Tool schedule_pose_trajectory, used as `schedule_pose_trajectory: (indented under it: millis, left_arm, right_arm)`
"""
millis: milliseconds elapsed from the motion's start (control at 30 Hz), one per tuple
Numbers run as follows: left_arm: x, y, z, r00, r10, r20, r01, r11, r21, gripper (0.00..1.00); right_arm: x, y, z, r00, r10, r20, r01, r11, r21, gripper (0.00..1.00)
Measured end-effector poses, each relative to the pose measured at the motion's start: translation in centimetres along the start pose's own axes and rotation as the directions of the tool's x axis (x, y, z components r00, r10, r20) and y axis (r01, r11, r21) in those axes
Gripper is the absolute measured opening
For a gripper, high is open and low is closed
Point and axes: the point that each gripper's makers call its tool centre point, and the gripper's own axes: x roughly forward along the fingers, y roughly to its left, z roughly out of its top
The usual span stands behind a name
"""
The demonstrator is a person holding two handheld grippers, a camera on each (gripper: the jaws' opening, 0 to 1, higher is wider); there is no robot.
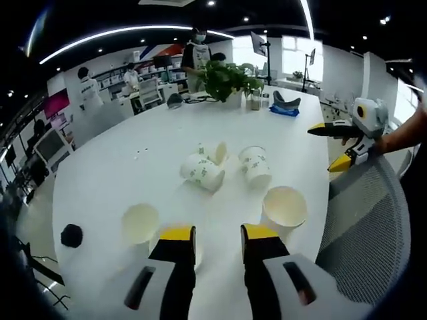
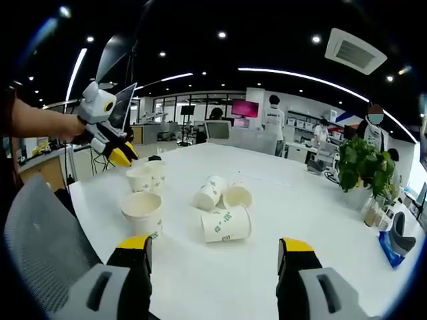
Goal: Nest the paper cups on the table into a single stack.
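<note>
Several white paper cups with green print are on the white round table [image 1: 120,167]. In the left gripper view, one upright cup [image 1: 140,223] stands left of my jaws and another upright cup [image 1: 285,208] to the right. Three cups lie on their sides further out, among them one lying cup [image 1: 202,172] and another [image 1: 255,167]. My left gripper [image 1: 219,235] is open and holds nothing. In the right gripper view, my right gripper [image 2: 217,245] is wide open, short of a lying cup [image 2: 225,223] and an upright cup [image 2: 142,212]. The left gripper [image 2: 123,150] hovers over two upright cups [image 2: 147,177].
A potted plant [image 1: 227,79] and a blue item [image 1: 283,110] stand at the far side of the table. A small black object [image 1: 71,235] lies near the left edge. A grey mesh chair [image 1: 367,220] is at the table's near edge. People stand among desks beyond.
</note>
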Motion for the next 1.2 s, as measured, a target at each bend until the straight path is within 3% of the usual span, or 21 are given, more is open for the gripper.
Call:
schedule_pose_trajectory:
  millis: [533,967,1200]
  left_arm:
    - [2.3,1.1,-2.5,0.998,0.019,-0.061,-0.019,1.000,0.003,0.17]
    - [3.7,1.6,-3.5,0.995,0.031,-0.091,-0.033,0.999,-0.019,0.12]
    - [3.8,1.7,-3.9,0.994,0.042,-0.098,-0.044,0.999,-0.022,0.04]
  right_arm:
    - [0.0,-0.2,-0.1,1.000,-0.005,-0.004,0.005,1.000,0.000,0.77]
    - [0.1,-0.1,-0.1,1.000,-0.006,-0.009,0.006,1.000,-0.005,0.77]
    - [0.1,0.0,-0.1,1.000,-0.006,-0.010,0.006,1.000,-0.006,0.76]
